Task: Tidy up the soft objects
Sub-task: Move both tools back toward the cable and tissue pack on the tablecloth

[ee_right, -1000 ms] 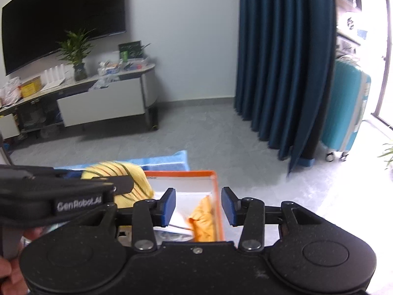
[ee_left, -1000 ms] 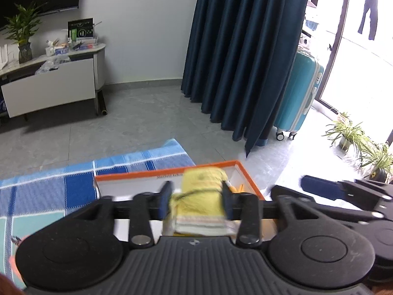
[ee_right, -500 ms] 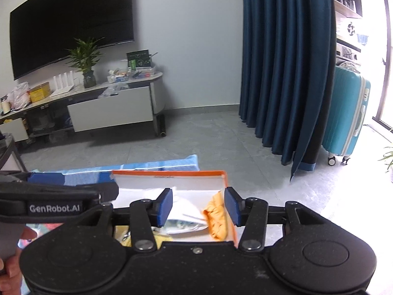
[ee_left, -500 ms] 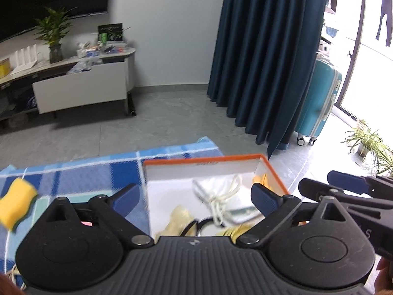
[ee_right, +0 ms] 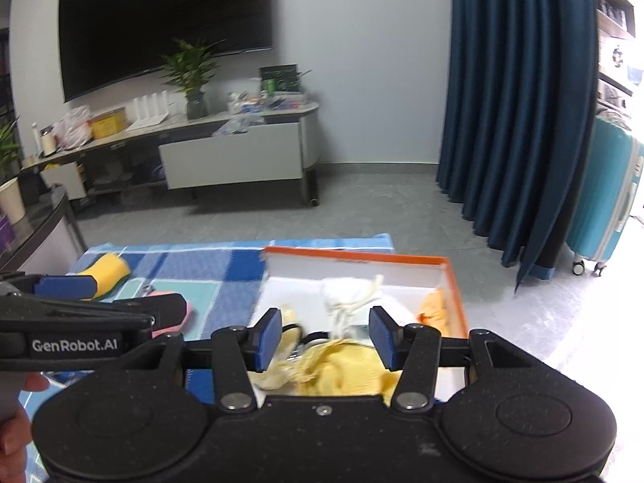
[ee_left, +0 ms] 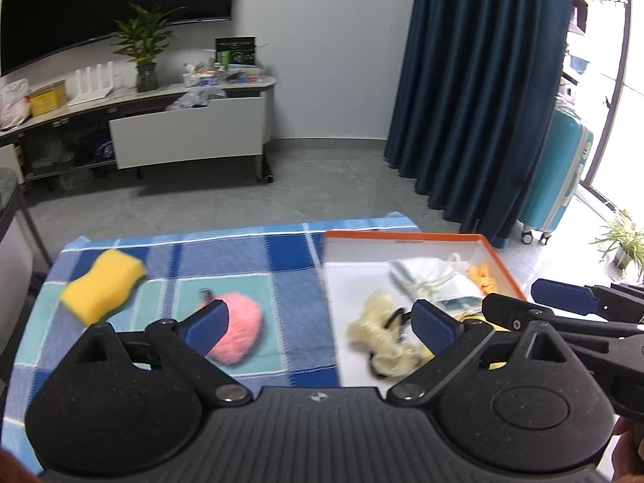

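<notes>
From the left wrist view, the left claw (ee_left: 320, 324) gaped wide, empty, above the blue checked cloth (ee_left: 249, 255). A pink fluffy ball (ee_left: 237, 332) lay just behind its left pad, a yellow sponge (ee_left: 102, 285) further left. The orange-rimmed box (ee_left: 406, 236) sat on the right, holding a pale yellow bundle (ee_left: 380, 336), a white pouch (ee_left: 430, 277) and an orange cloth (ee_left: 479, 273).

From the right wrist view, the right claw (ee_right: 325, 338) stood partly open over that box (ee_right: 354, 255), gripping nothing, a yellow fabric (ee_right: 342, 366) lying below its pads.
</notes>
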Demonstrator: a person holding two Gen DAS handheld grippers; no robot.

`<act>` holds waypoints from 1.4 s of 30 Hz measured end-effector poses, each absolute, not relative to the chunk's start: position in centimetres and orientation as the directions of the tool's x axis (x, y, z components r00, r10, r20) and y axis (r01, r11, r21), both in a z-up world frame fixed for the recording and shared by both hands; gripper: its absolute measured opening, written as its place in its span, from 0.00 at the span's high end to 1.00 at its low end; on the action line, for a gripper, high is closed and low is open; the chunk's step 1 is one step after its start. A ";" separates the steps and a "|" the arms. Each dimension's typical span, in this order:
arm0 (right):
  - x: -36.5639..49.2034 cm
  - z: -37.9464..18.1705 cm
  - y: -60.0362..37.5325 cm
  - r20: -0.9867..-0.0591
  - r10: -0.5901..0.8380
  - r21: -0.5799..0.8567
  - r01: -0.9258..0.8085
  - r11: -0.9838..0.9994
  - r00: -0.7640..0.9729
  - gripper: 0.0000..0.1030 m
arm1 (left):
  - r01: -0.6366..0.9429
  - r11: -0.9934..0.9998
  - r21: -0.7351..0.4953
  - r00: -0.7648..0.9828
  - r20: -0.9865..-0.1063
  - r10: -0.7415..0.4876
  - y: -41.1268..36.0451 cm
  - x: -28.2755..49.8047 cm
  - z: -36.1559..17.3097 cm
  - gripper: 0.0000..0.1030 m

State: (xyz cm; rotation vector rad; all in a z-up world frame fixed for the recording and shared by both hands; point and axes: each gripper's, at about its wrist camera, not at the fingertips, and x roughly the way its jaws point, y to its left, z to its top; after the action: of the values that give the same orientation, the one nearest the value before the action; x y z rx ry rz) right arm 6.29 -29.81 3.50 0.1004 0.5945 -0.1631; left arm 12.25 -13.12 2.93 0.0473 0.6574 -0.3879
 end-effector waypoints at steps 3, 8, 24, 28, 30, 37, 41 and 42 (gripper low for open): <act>6.5 3.4 -28.4 -0.568 -0.102 0.049 0.157 0.986 0.816 0.42 | 0.339 0.937 -0.086 0.730 -0.605 -0.319 -11.6 12.2 2.9 0.03; 7.2 3.1 -26.1 -0.578 -0.064 0.047 0.111 0.993 0.813 0.42 | 0.298 0.951 -0.085 0.746 -0.600 -0.287 -9.3 12.0 2.9 0.03; 9.4 1.4 -19.2 -0.618 0.044 0.044 -0.021 0.999 0.785 0.42 | 0.195 0.978 -0.073 0.757 -0.623 -0.198 -3.0 11.4 1.4 0.03; 9.9 0.9 -18.1 -0.629 0.061 0.047 -0.040 0.998 0.775 0.42 | 0.178 0.981 -0.082 0.754 -0.629 -0.190 -1.8 11.4 0.8 0.03; 10.1 0.6 -17.7 -0.635 0.068 0.046 -0.050 0.998 0.770 0.42 | 0.170 0.982 -0.085 0.751 -0.633 -0.186 -1.2 11.5 0.4 0.03; 10.2 -0.5 -17.1 -0.650 0.086 0.057 -0.064 0.996 0.755 0.42 | 0.196 0.979 -0.050 0.724 -0.666 -0.179 1.3 11.4 -2.9 0.03; 10.2 -1.0 -17.4 -0.654 0.092 0.075 -0.057 0.996 0.751 0.42 | 0.222 0.975 0.016 0.725 -0.672 -0.154 1.9 11.3 -4.7 0.03; 10.3 -1.2 -17.5 -0.655 0.096 0.079 -0.059 0.995 0.749 0.42 | 0.230 0.973 0.035 0.727 -0.670 -0.148 1.8 11.4 -5.1 0.03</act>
State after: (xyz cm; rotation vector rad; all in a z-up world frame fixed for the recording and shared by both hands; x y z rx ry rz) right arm 10.26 -17.46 -1.16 0.0547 0.7191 0.0849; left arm 11.41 1.84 -5.11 0.1186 0.7273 -0.2090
